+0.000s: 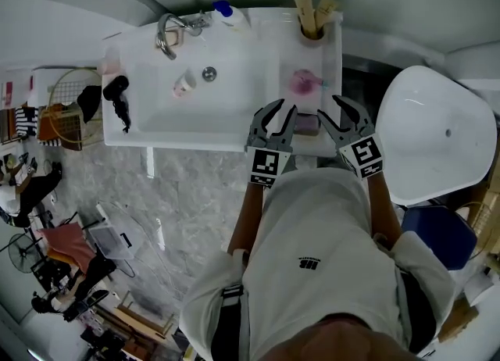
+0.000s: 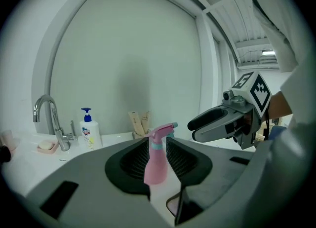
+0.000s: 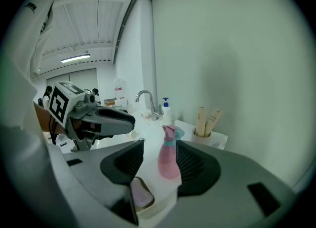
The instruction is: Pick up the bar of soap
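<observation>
Soap (image 1: 307, 123) sits between open, empty left tongs (image 1: 283, 111) and right tongs (image 1: 331, 111); overreaching could topple the bottle (image 1: 303, 82)

Mauve bar of soap (image 3: 141, 195), flat in shallow dish (image 3: 150, 206)

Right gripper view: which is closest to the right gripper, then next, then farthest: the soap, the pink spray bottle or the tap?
1. Soap, low down, right by the jaws.
2. Pink spray bottle, upright, just past the jaws.
3. Tap, far back, to the left.
</observation>
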`<state>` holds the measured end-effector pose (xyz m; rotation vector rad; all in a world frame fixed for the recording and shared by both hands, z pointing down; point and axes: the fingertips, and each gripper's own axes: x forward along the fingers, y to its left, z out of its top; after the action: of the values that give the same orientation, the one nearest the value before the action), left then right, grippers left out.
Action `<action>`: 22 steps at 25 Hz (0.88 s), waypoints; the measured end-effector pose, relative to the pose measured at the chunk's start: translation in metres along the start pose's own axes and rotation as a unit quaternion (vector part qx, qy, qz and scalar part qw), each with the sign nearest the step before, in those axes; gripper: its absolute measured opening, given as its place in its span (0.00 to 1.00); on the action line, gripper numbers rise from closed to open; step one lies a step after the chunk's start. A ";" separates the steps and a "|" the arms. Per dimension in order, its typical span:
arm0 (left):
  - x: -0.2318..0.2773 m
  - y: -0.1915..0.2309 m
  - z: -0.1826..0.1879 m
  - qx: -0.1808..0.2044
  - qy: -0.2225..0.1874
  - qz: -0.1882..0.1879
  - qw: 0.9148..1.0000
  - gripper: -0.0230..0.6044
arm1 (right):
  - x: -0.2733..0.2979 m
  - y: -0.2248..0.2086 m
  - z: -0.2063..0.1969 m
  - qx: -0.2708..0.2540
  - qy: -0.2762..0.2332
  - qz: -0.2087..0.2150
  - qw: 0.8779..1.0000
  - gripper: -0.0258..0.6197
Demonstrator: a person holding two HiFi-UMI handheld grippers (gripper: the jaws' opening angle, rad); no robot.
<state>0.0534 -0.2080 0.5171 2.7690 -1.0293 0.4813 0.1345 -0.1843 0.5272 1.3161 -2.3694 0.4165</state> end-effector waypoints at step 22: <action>-0.006 0.014 -0.071 -0.046 0.066 0.042 0.996 0.23 | 0.050 0.046 -0.070 -0.080 0.118 0.144 0.979 0.38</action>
<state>0.0229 -0.1976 0.5816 2.5825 -1.1119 0.6029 0.0848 -0.1673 0.6092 0.8058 -2.3384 0.4285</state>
